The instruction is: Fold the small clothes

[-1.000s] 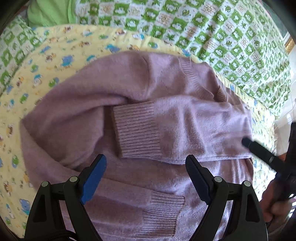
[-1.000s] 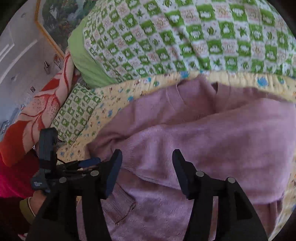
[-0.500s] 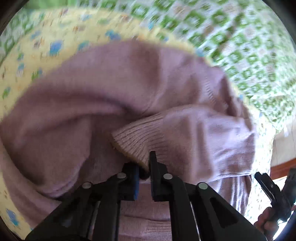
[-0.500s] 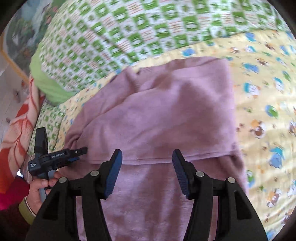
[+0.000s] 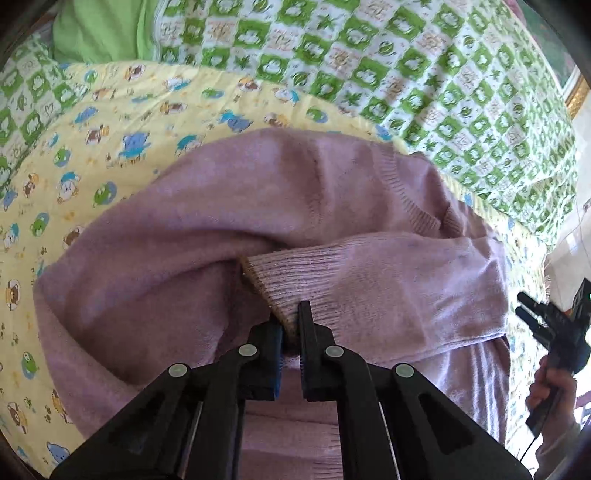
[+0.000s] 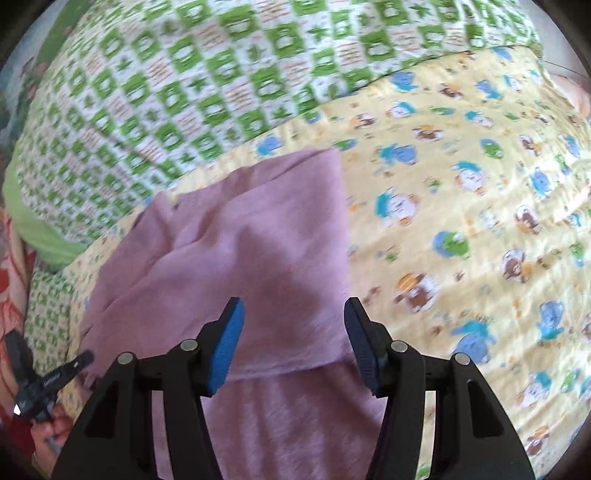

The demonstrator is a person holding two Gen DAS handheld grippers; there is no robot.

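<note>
Here a lilac sweater lies on a yellow cartoon-print quilt, one sleeve already across its body. The left gripper pinches that sleeve's ribbed cuff; the right gripper hovers spread and empty. Folding looks roughly half done.

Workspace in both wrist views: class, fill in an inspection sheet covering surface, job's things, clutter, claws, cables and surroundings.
Surface: yellow cartoon-print sheet on a bed.
Job's things: lilac sweater, sleeves folded across; ribbed cuff.
Clutter: nothing seen.
Claws: left claw shut on the ribbed cuff; right claw open above the sweater.
Cables: thin black lead below the right handle.
Surroundings: green checked quilt, green pillow.
</note>
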